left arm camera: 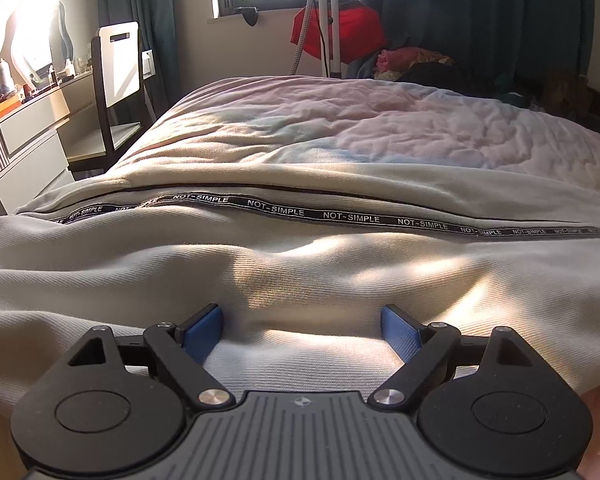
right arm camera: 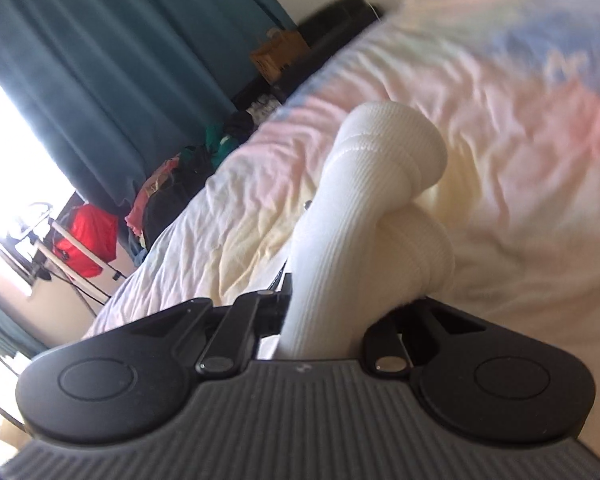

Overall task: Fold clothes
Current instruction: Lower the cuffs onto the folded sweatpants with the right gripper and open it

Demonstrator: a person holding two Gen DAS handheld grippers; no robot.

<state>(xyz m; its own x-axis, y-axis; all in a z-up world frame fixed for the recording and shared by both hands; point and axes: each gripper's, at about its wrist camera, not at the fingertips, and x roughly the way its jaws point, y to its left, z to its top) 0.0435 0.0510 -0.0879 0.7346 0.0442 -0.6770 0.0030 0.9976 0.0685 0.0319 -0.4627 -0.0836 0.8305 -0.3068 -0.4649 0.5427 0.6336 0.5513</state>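
Note:
A cream garment [left arm camera: 300,264] lies spread across the near part of the bed, with a black tape [left arm camera: 340,216] printed NOT-SIMPLE running along it. My left gripper [left arm camera: 302,316] rests low on this cloth, its blue pads [left arm camera: 204,332] wide apart and open; the fabric bulges between them without being pinched. In the right wrist view, my right gripper [right arm camera: 328,296] is shut on a white ribbed cuff [right arm camera: 380,152] that bunches up and hides the fingertips. That view is tilted and blurred, with the pastel bedsheet [right arm camera: 500,100] behind the cuff.
The pastel sheet [left arm camera: 360,120] covers the far half of the bed. A chair [left arm camera: 118,80] and a dresser [left arm camera: 24,132] stand to the left. A stand [left arm camera: 328,28], a red bag [left arm camera: 348,36], a clothes pile [left arm camera: 412,62] and teal curtains [left arm camera: 480,12] lie beyond the bed.

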